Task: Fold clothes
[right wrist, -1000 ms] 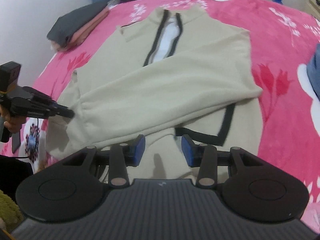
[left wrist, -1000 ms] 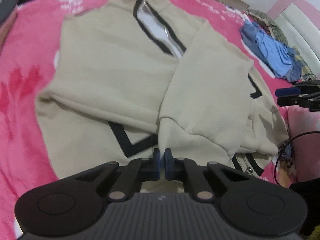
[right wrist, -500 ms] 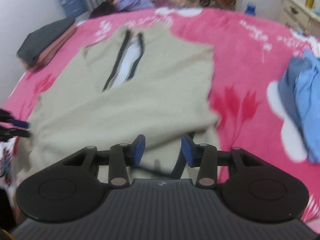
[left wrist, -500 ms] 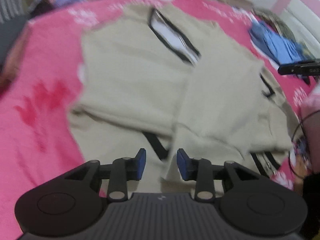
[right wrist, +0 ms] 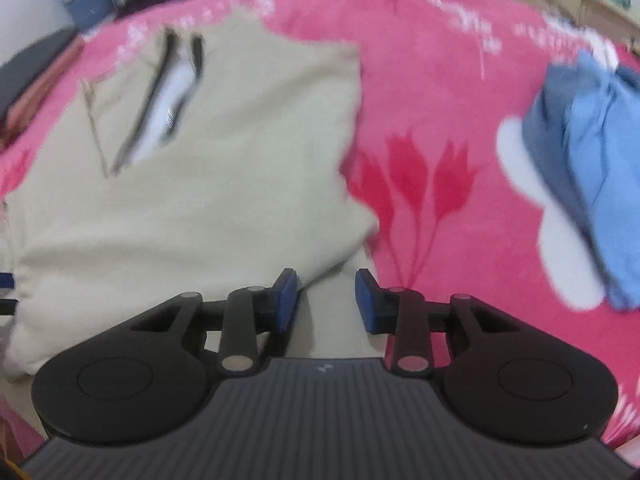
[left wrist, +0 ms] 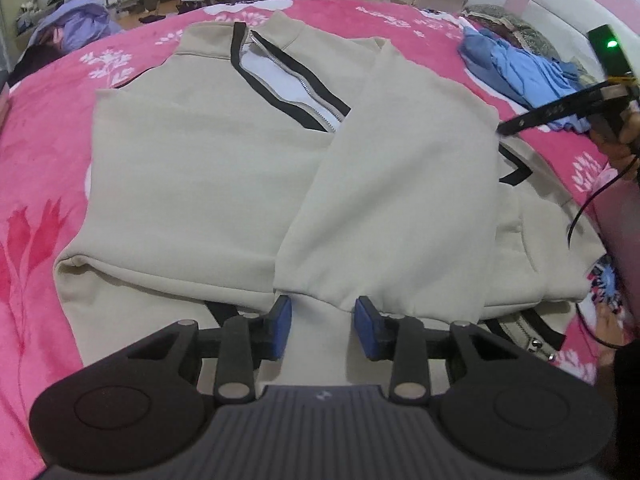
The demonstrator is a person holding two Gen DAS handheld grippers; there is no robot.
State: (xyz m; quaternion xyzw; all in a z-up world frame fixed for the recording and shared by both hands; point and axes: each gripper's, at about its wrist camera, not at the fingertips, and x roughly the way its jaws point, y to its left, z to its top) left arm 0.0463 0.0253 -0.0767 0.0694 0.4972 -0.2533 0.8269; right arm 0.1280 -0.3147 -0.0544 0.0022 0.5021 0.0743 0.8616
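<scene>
**Jacket spread across the bed, sleeves crossed over its front**

The jacket [left wrist: 192,168] lies flat on the bed [left wrist: 36,184], collar at the far end, hem nearest the cameras. One sleeve [left wrist: 400,200] is folded across the front, its cuff just ahead of the left claw [left wrist: 323,330]. A heap of clothes [right wrist: 592,168] lies on the bed right of the jacket, well apart. The right claw [right wrist: 326,300] hovers over the jacket's near right edge.

Even, soft indoor light, faint shadows. Left wrist view sharp; right wrist view motion-blurred across jacket [right wrist: 192,184] and blanket [right wrist: 440,100]. Fisheye bending, dark corners.
</scene>
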